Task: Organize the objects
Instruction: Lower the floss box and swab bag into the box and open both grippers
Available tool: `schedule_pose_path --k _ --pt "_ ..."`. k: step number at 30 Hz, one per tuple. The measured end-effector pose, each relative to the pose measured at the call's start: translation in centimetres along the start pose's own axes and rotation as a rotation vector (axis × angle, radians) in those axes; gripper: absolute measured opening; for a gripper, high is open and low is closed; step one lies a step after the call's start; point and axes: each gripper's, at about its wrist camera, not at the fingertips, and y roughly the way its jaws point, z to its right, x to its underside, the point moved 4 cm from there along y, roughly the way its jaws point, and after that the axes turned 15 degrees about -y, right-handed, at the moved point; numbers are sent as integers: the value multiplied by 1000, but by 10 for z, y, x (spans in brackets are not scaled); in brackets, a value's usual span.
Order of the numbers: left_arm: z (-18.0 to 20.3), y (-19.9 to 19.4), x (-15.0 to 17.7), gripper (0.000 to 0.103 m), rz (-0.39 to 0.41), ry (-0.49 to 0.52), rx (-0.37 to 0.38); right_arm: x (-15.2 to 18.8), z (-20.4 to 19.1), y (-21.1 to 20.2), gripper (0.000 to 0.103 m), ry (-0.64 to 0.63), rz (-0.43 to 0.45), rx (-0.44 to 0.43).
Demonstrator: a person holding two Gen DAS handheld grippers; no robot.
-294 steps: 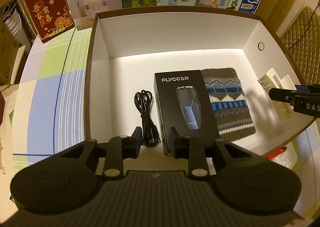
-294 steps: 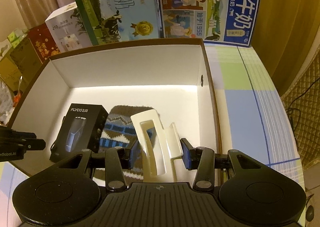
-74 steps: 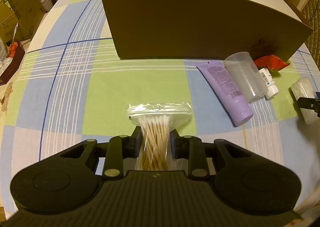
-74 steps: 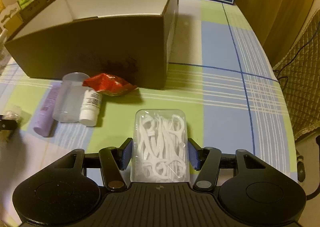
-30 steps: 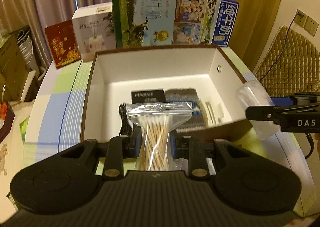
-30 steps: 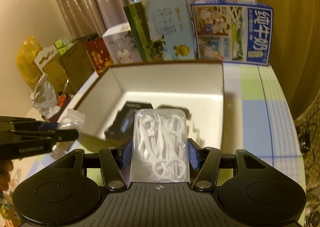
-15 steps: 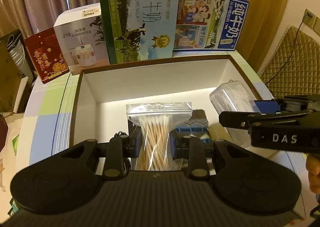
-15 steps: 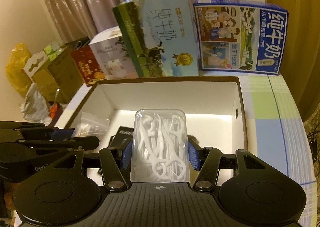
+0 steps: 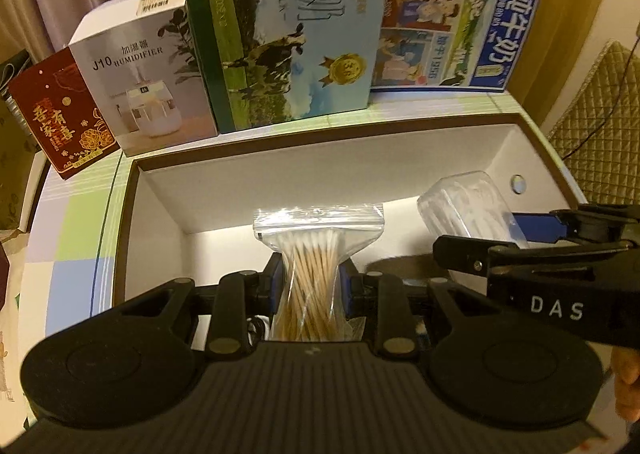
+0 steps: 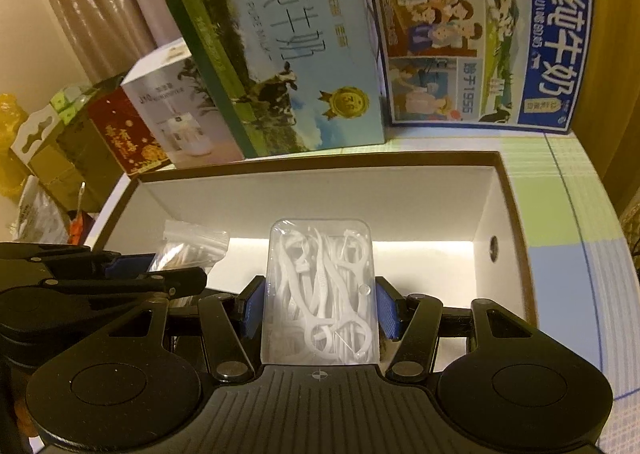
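A clear zip bag of cotton swabs stands upright between the fingers of my left gripper, which is shut on it. The right gripper is shut on a clear plastic case of white floss picks. Both hang over the open brown box with white walls, side by side. From the left wrist view the floss case and the right gripper show at the right; from the right wrist view the swab bag and left gripper show at the left. The box floor is mostly hidden.
Behind the box stand a green milk carton, a blue milk carton, a white humidifier box and a red box. A checked cloth covers the table. A quilted chair is at the right.
Both grippers have moved forward and lower over the box with their loads; the cartons behind loom larger, and the two grippers are closer together.
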Motion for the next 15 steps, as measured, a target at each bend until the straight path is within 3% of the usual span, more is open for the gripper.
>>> schedule_pose_path --k 15 --pt "-16 37 -18 24 -34 -28 -26 -12 11 52 56 124 -19 -19"
